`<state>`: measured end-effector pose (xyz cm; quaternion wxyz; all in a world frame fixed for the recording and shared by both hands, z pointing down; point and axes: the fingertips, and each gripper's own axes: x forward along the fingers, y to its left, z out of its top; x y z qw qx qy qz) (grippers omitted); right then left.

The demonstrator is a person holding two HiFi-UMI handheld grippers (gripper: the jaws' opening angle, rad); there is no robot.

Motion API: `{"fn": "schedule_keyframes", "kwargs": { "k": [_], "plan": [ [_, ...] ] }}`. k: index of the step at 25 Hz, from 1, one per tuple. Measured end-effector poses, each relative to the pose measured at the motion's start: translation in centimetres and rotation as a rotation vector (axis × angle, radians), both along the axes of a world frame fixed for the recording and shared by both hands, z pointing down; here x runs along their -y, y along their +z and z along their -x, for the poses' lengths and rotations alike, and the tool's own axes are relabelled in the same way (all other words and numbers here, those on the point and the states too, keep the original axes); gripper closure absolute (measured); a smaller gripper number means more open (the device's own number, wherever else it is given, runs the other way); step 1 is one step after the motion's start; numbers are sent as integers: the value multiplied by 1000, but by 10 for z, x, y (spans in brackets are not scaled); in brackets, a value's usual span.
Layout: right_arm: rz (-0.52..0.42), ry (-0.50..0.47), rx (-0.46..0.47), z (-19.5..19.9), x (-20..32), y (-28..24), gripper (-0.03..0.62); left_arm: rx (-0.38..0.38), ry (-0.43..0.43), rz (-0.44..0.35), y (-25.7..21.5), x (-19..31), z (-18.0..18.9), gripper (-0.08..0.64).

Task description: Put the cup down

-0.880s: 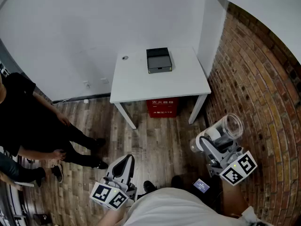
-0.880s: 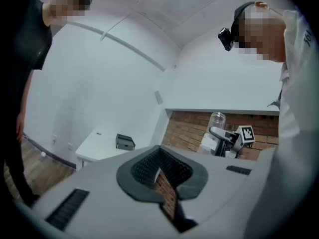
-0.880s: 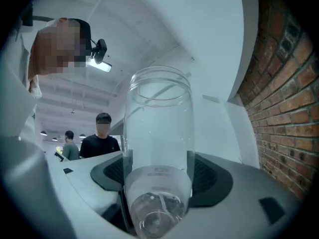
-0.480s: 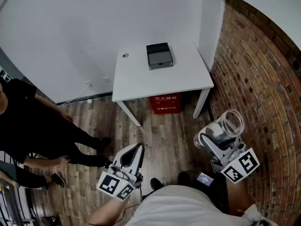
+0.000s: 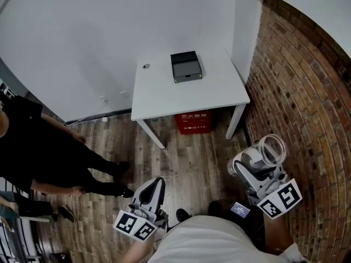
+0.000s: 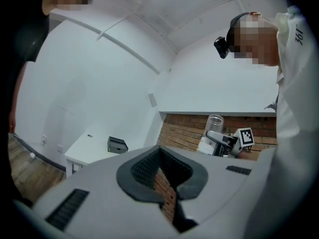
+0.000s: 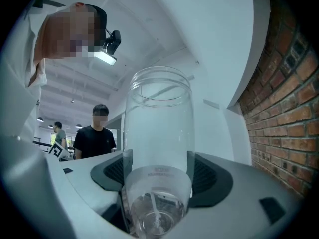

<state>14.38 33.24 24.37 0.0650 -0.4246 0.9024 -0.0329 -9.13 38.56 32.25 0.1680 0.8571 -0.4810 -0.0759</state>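
Observation:
A clear cup (image 5: 271,147) lies tilted between the jaws of my right gripper (image 5: 255,159), held off the floor near the brick wall, mouth up and to the right. In the right gripper view the cup (image 7: 158,123) stands between the two dark pads (image 7: 114,169), which press on its lower part; right gripper (image 7: 157,176) is shut on it. My left gripper (image 5: 154,186) hangs low at the left, over the wooden floor, jaws together and holding nothing. The left gripper (image 6: 160,176) view also shows the cup (image 6: 215,125) from the side, in the distance.
A white table (image 5: 164,95) stands ahead against the wall, with a black box (image 5: 186,66) on it and a red box (image 5: 190,123) beneath. The brick wall (image 5: 307,103) runs along the right. A person in black (image 5: 38,147) stands at the left.
The left gripper rose forward, then dropped back toward me. The right gripper with the cup has barely shifted.

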Motion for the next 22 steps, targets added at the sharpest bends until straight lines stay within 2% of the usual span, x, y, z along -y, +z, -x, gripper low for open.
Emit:
{"fn": "schedule_keyframes", "kwargs": {
  "k": [5,13,22],
  "plan": [
    [0,-10,-12,9,2,2,238,12,-5,-23,-6,2,3,554],
    [7,-21,-13,14,1,-1,238,12,-16,-5,0,0,7,554],
    [10,2,-57,9,0,8,238,23,16,8,2,2,-7,554]
  ]
}}
